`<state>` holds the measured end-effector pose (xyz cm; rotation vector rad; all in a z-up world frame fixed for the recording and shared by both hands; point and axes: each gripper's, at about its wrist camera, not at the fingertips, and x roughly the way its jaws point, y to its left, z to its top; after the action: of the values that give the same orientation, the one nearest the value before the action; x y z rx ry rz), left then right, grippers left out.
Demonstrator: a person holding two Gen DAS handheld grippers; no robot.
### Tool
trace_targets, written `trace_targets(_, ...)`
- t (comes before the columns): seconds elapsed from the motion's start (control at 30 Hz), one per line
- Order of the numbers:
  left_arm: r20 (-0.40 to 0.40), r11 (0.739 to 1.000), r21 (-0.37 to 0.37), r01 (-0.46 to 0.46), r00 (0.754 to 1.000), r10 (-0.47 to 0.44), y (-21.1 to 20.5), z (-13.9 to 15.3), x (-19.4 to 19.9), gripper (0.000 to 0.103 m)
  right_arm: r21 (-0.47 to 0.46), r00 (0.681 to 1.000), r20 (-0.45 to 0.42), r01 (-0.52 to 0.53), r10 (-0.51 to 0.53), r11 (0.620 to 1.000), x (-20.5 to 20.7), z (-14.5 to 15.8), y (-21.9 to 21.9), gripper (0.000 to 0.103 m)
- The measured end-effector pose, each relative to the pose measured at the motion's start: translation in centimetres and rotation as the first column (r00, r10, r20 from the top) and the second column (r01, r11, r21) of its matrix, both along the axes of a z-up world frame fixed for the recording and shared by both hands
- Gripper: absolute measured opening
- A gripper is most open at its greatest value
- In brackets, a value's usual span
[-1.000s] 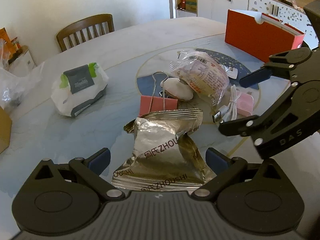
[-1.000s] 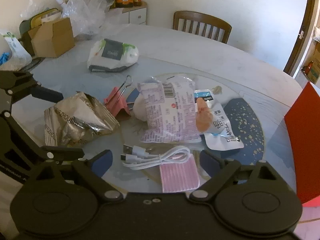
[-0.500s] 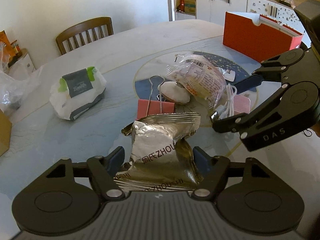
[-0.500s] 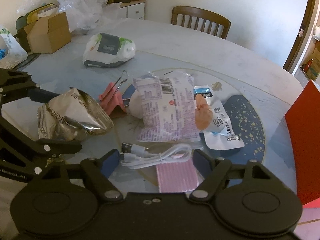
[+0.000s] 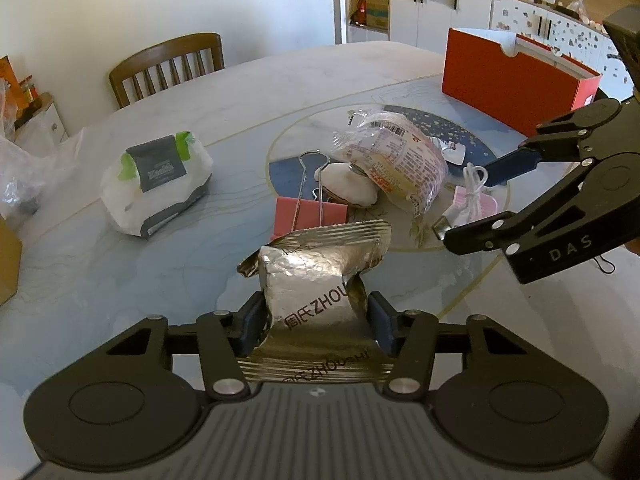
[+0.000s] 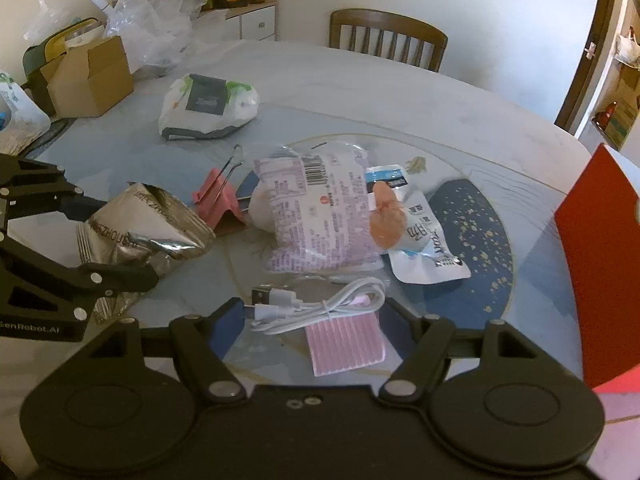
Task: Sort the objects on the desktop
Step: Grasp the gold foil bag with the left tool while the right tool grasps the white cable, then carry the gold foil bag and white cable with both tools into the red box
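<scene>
Home dining room: round table (image 5: 248,92), wooden chair (image 5: 168,64), cabinets (image 5: 440,4).

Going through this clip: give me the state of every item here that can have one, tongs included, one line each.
left tongs: shut on the foil snack packet
foil snack packet: crumpled, pinched at its near end
right tongs: open around the white USB cable
white USB cable: coiled, lying on the pink pad
pink binder clip: handles up
wet wipes pack: flap closed
red box: open-topped
</scene>
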<state>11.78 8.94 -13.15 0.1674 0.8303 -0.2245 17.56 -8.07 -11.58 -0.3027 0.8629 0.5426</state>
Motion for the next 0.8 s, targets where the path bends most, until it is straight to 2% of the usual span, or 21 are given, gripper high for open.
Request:
trace_targets(0.27,-0.012,0.999,-0.045,-0.021,1.0,0.021,0.6,0.9,-0.7,0.054,0.032,0.999,0.004,0.041,-0.042,0.999,-0.9,1.5,-1.0,0.073)
trace_targets(0.43,0.003,0.996,-0.088,-0.025,1.0,0.025,0.5,2.7,-1.0,0.054,0.082,0.997,0.012,0.07,-0.071,0.994,-1.6,3.2,-2.2,0.073)
trace_targets(0.8,0.032,0.992,-0.129,-0.012,0.999,0.016,-2.1,6.9,-1.1,0.054,0.166,0.994,0.02,0.103,-0.108,0.981,-2.0,7.1,-6.1,0.073)
